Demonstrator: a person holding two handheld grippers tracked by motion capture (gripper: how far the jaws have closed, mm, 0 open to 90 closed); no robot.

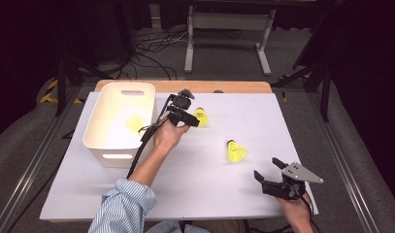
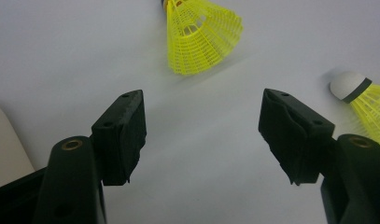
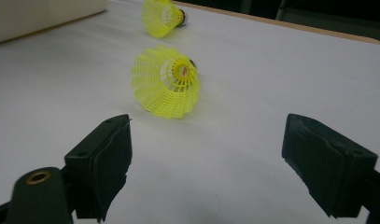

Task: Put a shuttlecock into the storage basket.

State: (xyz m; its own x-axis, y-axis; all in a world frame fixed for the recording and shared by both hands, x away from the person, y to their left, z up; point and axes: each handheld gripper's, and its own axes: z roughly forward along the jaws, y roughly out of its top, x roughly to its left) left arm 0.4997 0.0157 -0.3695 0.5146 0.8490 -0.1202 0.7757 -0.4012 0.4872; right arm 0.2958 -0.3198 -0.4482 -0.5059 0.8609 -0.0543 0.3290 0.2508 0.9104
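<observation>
**Both claws wide, two shuttlecocks loose on the sheet**

Closest to me, at the near right edge of the white table (image 1: 195, 194), sits my right gripper (image 1: 266, 169), held low in the person's right hand (image 1: 296, 209). Its jaws stand wide apart with nothing between them. From its own camera I look across bare white surface at the near shuttlecock (image 3: 166, 87), which lies on its side just ahead of the jaws, its yellow skirt turned my way and its tip pointing off. From above, that same shuttlecock lies right of the table's middle, apart from both grippers.

Coming in from the near left is a forearm in a blue striped sleeve (image 1: 122, 206), reaching up the table to the left hand (image 1: 170, 135). That hand carries my left gripper (image 1: 197, 122), and its jaws are wide too, holding nothing. Its tips point right, at the far shuttlecock (image 1: 201, 117); whether they touch it I cannot tell from overhead. Through that gripper's camera the jaws frame bare table, with one shuttlecock ahead between them and the white tip of another at the right edge.

Left of that hand stands a cream bin (image 1: 99, 127) with cut-out handles. Something yellow (image 1: 134, 123) lies inside it, too blurred for me to tell more.

Beyond the sheet shows the table's wooden far edge (image 1: 234, 87).
</observation>
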